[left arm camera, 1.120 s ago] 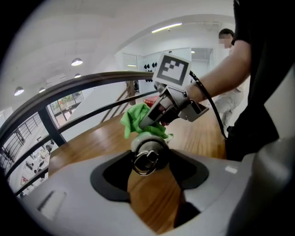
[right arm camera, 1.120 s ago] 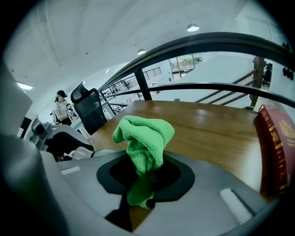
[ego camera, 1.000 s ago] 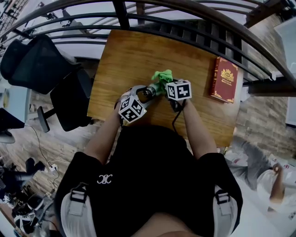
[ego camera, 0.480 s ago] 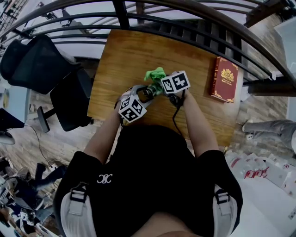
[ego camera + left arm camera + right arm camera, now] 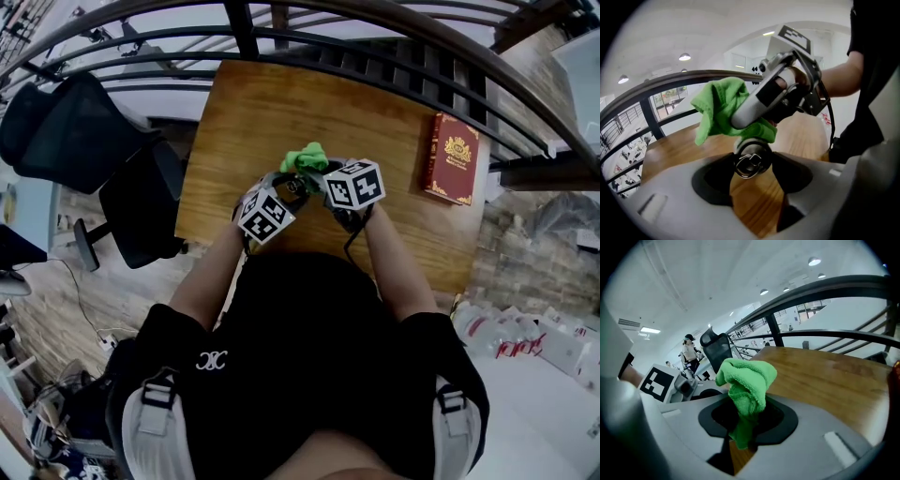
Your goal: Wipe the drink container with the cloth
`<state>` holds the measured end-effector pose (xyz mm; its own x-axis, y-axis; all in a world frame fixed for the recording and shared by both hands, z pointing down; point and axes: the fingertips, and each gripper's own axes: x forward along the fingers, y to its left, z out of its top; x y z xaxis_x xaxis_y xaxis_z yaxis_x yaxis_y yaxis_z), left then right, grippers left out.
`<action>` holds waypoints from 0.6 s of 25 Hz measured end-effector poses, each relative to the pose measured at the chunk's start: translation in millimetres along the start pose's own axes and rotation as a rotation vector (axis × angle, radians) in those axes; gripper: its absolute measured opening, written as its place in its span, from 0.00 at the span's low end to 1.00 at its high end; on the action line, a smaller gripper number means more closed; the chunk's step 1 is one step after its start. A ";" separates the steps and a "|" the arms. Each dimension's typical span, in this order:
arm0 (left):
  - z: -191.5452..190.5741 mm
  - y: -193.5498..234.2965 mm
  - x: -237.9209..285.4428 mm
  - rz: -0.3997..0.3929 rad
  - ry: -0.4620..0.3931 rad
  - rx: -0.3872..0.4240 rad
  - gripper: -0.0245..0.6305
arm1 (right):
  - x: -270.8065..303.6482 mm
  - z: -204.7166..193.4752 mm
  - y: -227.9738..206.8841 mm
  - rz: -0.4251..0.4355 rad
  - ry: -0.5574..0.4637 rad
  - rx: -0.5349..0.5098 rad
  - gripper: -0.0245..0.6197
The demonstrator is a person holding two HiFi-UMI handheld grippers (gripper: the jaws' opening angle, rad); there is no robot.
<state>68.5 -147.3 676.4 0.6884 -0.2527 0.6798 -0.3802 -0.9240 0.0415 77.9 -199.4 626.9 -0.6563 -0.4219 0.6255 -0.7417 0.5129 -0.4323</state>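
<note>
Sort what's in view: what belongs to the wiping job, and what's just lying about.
Job:
- can, clamped in the left gripper
- cloth, clamped in the right gripper

Lying about:
- book on the table
- chair beside the table

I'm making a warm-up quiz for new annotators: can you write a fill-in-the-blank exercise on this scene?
1. The left gripper is shut on the drink container, the right gripper on the ____.
2. What the right gripper holds is ____ in colour.
3. The book on the wooden table has a ____ cover.
Missing words: cloth; green; red.
</note>
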 end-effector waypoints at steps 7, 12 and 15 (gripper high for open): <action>1.1 5.7 1.6 -0.004 -0.030 -0.138 0.51 | -16.7 -14.2 -4.0 0.004 -0.067 0.090 0.18; 2.1 21.5 2.7 0.013 -0.067 -0.259 0.51 | -16.3 -43.4 -6.8 -0.005 -0.027 0.127 0.18; 3.4 22.6 2.2 0.006 -0.064 -0.278 0.51 | -14.6 -58.6 -6.5 -0.007 -0.015 0.158 0.18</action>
<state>63.5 -169.7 676.3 0.7202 -0.2835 0.6332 -0.5327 -0.8107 0.2429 100.4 -152.8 658.7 -0.6524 -0.4364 0.6196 -0.7578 0.3865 -0.5257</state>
